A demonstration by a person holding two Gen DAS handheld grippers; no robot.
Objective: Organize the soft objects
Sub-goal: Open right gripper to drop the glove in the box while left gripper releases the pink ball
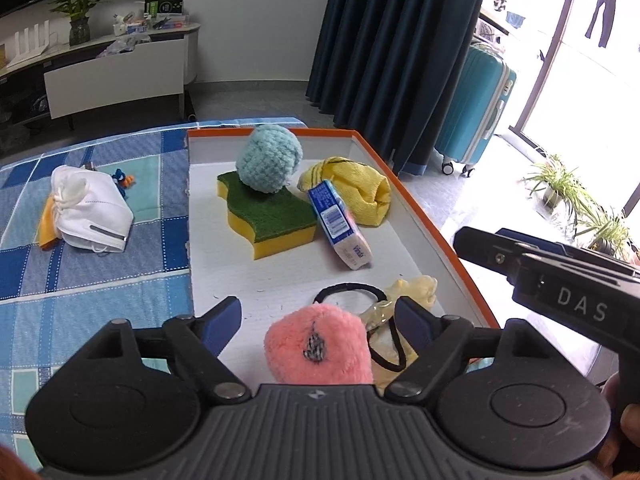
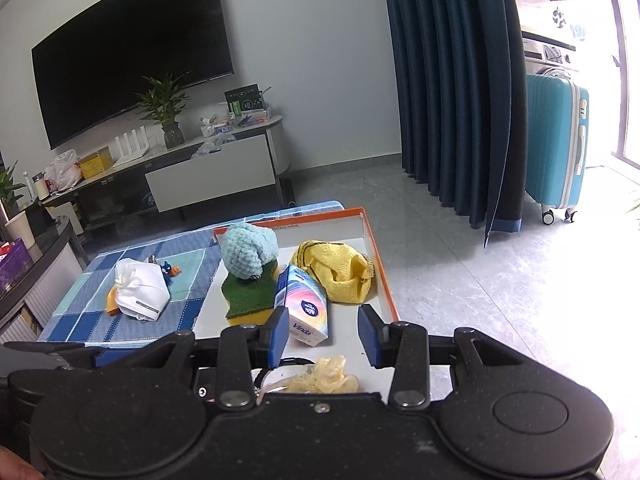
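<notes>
An orange-rimmed white box (image 1: 432,220) holds a blue knitted ball (image 1: 269,158) on a green-and-yellow sponge (image 1: 269,214), a yellow cloth (image 1: 352,188), a tissue pack (image 1: 340,226), a black hair tie (image 1: 350,290), a crumpled pale glove (image 1: 412,286) and a pink plush (image 1: 318,346). My left gripper (image 1: 318,316) is open, its fingers on either side of the pink plush and apart from it. My right gripper (image 2: 323,334) is open above the box's near end, over the glove (image 2: 324,376). A white mask (image 1: 90,208) lies on the checked cloth, outside the box.
The box sits on a blue checked cloth (image 1: 80,280) on a low table. A small blue-and-orange toy (image 1: 123,180) lies behind the mask. A TV stand (image 2: 208,168), dark curtain (image 2: 452,100) and teal suitcase (image 2: 558,144) stand beyond, across open floor.
</notes>
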